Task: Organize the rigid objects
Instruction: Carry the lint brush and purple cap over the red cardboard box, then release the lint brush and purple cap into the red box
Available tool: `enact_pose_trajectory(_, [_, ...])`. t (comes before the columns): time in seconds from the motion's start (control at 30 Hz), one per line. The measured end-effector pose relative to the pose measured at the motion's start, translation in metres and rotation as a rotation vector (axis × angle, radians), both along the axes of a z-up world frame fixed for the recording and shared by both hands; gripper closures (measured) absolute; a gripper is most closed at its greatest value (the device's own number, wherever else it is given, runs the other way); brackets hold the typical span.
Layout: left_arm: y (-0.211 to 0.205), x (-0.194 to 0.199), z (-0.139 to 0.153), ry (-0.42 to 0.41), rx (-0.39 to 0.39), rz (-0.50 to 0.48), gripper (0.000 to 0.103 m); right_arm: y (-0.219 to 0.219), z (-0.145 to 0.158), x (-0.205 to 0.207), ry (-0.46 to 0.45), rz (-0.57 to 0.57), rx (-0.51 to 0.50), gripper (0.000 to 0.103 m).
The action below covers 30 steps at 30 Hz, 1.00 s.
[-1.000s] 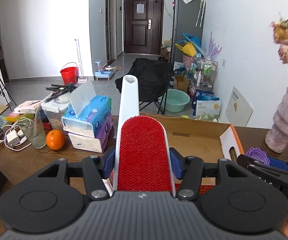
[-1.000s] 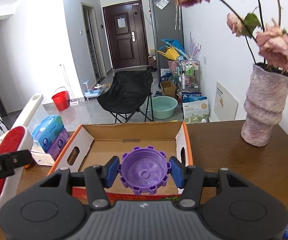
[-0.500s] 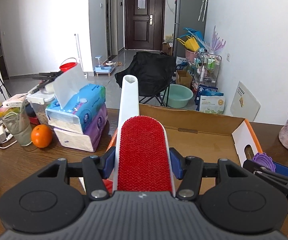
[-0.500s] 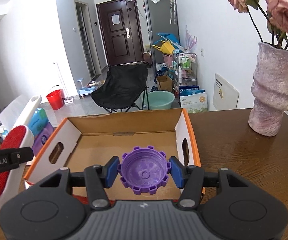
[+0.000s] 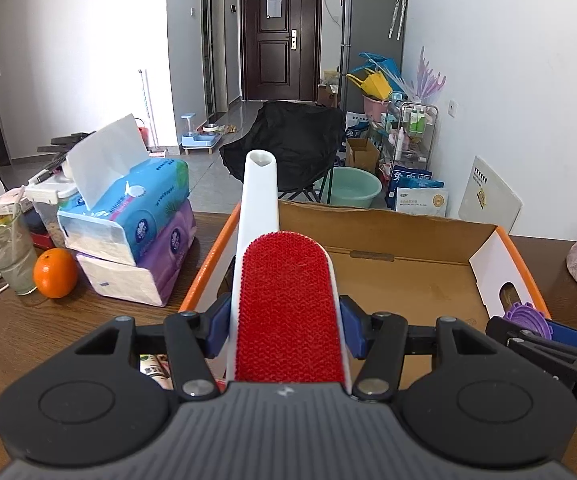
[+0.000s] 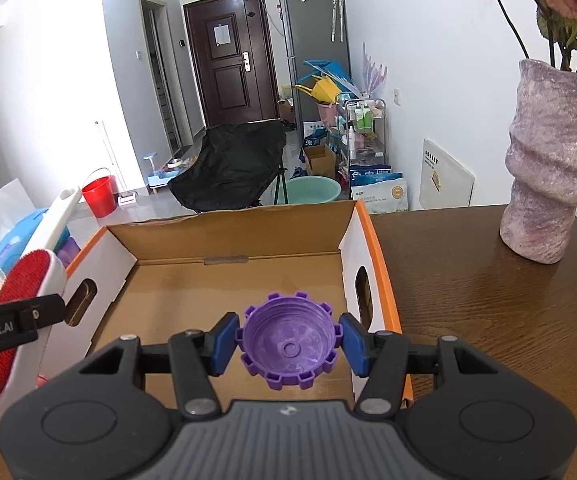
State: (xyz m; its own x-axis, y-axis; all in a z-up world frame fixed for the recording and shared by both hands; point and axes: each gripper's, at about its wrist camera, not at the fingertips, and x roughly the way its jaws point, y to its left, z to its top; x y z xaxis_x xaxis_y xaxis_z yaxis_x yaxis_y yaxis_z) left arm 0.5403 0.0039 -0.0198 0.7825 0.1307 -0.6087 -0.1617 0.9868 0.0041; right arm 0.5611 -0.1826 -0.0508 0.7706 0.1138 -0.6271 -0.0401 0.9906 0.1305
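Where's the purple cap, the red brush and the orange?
purple cap (image 6: 288, 350): right wrist view, its hollow inside.
red brush (image 5: 286, 312): left wrist view, middle of the red bristle pad.
orange (image 5: 55, 273): left wrist view, middle of its peel.

- White walls (image 5: 88, 40) enclose a bright room with a pale glossy tiled floor (image 5: 208, 168).
- A dark brown door (image 5: 276, 36) stands at the far end, beside a tall grey fridge (image 5: 372, 32).
- A black folding chair (image 5: 288, 140) sits mid-floor, with a green basin (image 5: 352, 190) just beside it.
- A red bucket (image 6: 98, 196) stands by the left wall.
- A dark wooden table (image 6: 488, 300) fills the foreground.
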Motion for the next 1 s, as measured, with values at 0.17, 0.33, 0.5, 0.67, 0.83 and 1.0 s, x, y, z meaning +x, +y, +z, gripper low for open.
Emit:
enact_pose_trajectory(0.17, [0.004,0.005,-0.008,-0.023,-0.002,0.008,0.046,0.002,-0.006,0.005,-0.004,0.007,-0.018,0.049])
enact_pose_trajectory(0.33, [0.008,0.011,-0.013,-0.038,-0.002,0.011,0.046,0.005,-0.01,0.006,-0.013,0.016,-0.018,0.049])
enact_pose_trajectory(0.5, [0.006,0.019,-0.019,-0.034,0.006,0.008,0.046,0.007,-0.014,0.009,-0.014,0.023,-0.026,0.049])
enact_pose_trajectory(0.67, [0.006,0.025,-0.026,-0.02,0.007,0.003,0.046,0.005,-0.016,0.012,-0.005,0.026,-0.029,0.048])
enact_pose_trajectory(0.83, [0.013,0.025,-0.028,-0.02,-0.012,0.025,0.016,0.002,-0.016,0.009,-0.017,0.006,-0.021,0.011])
enact_pose_trajectory(1.0, [0.014,0.016,-0.017,-0.055,0.014,0.028,0.0,-0.001,-0.014,0.007,-0.008,0.02,-0.002,0.011])
